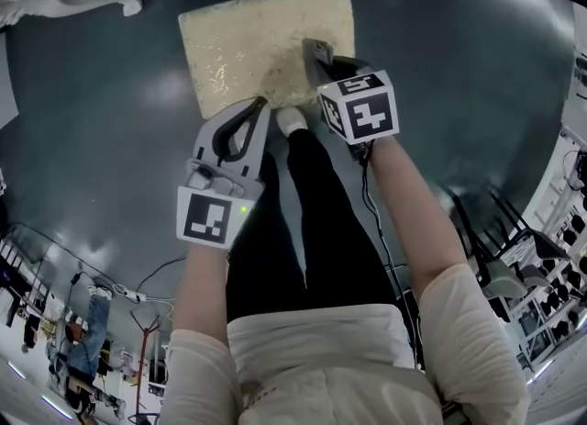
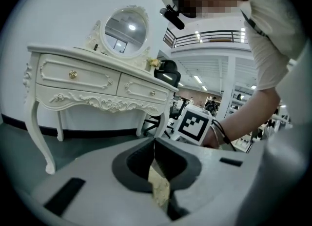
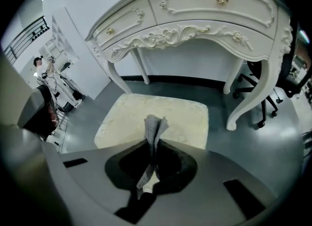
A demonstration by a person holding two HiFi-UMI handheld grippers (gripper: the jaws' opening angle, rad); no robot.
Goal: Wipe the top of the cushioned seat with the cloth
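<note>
Cloth [image 3: 153, 125] is clamped in the right gripper [image 1: 316, 49] over the cushioned seat [image 1: 257, 33], whose near edge the left gripper [image 1: 259, 105] pinches.

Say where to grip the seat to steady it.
Probably its near left edge, from the person's side: the seat is a flat square pad, that edge lies at the left gripper, and the right gripper holds the cloth farther right.

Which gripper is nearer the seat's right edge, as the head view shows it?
Right. The right gripper, shut on the cloth, is over the cushioned seat beside that edge; the left gripper is at the seat's near edge, around its middle.
</note>
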